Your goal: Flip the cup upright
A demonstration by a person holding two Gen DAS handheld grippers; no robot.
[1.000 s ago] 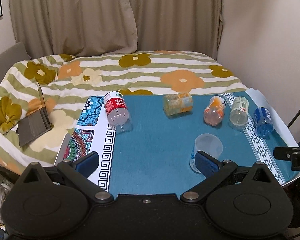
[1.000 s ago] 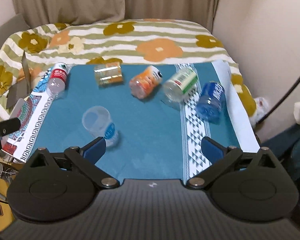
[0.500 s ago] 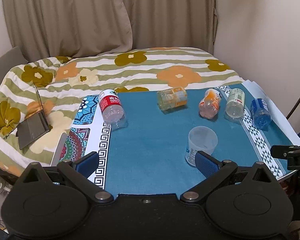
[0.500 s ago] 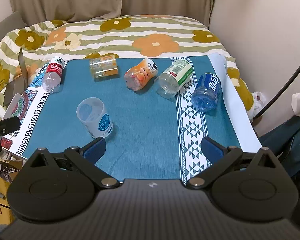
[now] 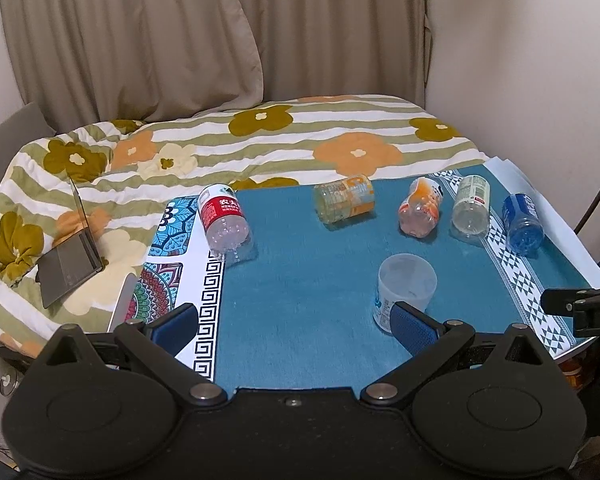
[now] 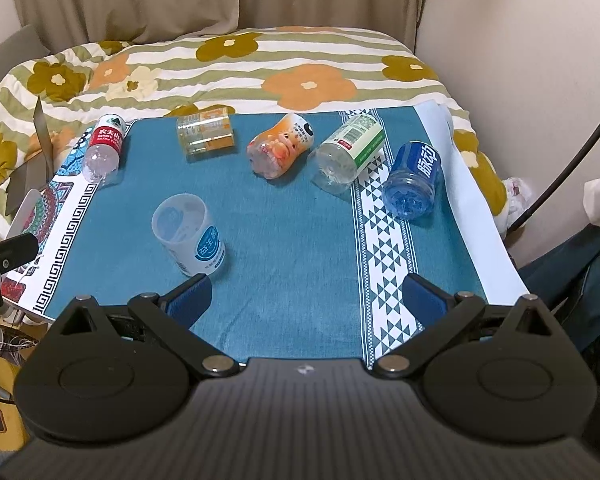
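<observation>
A translucent plastic cup (image 5: 405,288) with a blue label stands on the teal tablecloth (image 5: 308,280), its open mouth up. It also shows in the right wrist view (image 6: 190,235), left of centre. My left gripper (image 5: 294,326) is open and empty, its right finger just in front of the cup. My right gripper (image 6: 306,300) is open and empty, near the table's front edge, with the cup just beyond its left finger.
Several empty bottles lie on their sides along the far edge: a red-label one (image 5: 223,218), a yellow one (image 5: 345,202), an orange one (image 5: 420,210), a green-label one (image 5: 471,208), a blue one (image 5: 523,224). A flowered bed (image 5: 260,140) and a laptop (image 5: 70,256) lie beyond.
Both grippers have drawn back and risen from the table, so the cup and bottles look farther away. The cup stays in place.
</observation>
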